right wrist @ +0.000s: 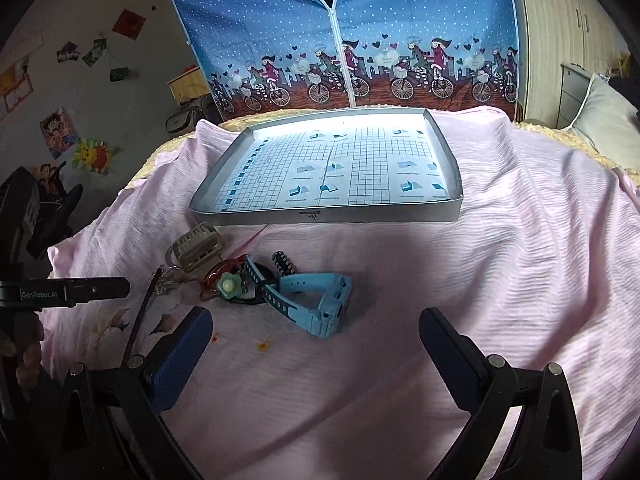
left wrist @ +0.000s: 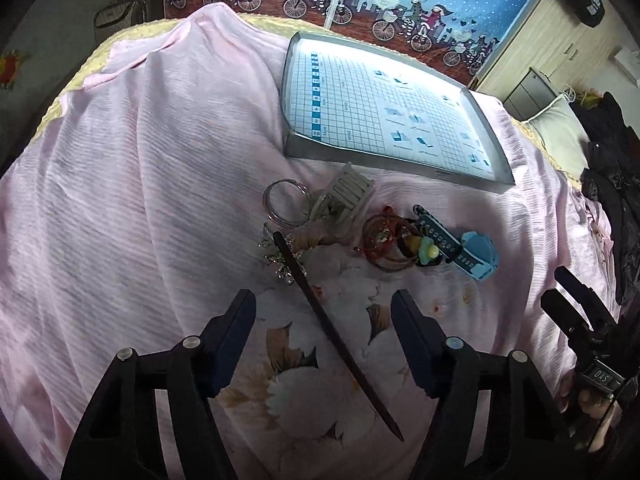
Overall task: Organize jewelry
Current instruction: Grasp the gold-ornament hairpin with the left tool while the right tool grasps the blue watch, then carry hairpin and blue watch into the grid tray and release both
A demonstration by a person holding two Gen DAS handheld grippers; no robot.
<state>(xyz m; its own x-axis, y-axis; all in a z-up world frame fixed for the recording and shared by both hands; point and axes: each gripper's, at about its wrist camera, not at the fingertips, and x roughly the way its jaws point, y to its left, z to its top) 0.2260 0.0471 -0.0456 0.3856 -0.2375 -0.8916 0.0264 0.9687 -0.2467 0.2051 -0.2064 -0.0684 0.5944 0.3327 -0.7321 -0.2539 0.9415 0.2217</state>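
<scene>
Hovering over pink bedsheet (left wrist: 132,168), left gripper (left wrist: 323,312) spread wide, gripping nothing; dark hair stick (left wrist: 336,336) lying diagonally between its fingers on the sheet, tip pointing to 5 o'clock, head end at 11 o'clock sitting in a sparkly ornament (left wrist: 280,256). Jewelry pile bunching at 12 o'clock from the left gripper: clear bangles (left wrist: 285,204), beige claw clip (left wrist: 344,192) just beside them at 2 o'clock, red hair ties (left wrist: 380,240), flower-topped piece (left wrist: 430,252), blue watch (left wrist: 476,256) at the 3 o'clock end of the pile. Shallow grey tray (left wrist: 296,148) with grid-printed liner sitting at 12–1 o'clock beyond the pile, apart from it, holding no jewelry. Right gripper (right wrist: 316,328) also spread wide, empty, hanging just short of the blue watch (right wrist: 320,304), which is lying at its 12 o'clock; tray (right wrist: 320,216) farther on at 12 o'clock. Left gripper body showing at 9 o'clock in right wrist view.
</scene>
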